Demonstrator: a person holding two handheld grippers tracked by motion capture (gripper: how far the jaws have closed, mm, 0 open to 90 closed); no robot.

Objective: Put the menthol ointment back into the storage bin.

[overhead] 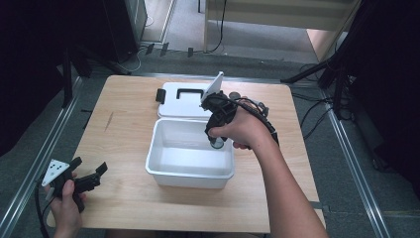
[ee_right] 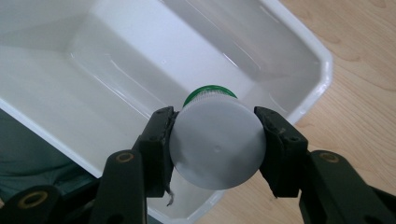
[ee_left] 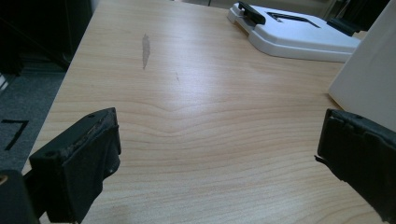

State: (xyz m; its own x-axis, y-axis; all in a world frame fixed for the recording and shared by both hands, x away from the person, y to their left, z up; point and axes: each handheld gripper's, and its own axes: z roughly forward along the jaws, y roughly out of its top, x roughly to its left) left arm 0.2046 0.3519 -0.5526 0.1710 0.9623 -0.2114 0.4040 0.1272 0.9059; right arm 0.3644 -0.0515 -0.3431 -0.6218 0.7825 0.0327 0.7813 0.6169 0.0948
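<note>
Grey-bottomed small plastic bottle with green cap [ee_right: 215,140], clenched in right gripper [ee_right: 215,142] jaws, hangs over the open white plastic bin [overhead: 163,166]; judged mid-placement, release left. Left gripper [overhead: 88,179] idle near-left on wooden tabletop [overhead: 124,124], jaws released. High view adds white lid [overhead: 173,106] lying beyond the bin.

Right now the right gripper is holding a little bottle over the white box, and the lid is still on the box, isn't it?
Not quite. The lid is off: it lies flat on the table behind the open white box, as the high view shows. The rest is right: the right gripper is shut on the little bottle over the box.
</note>
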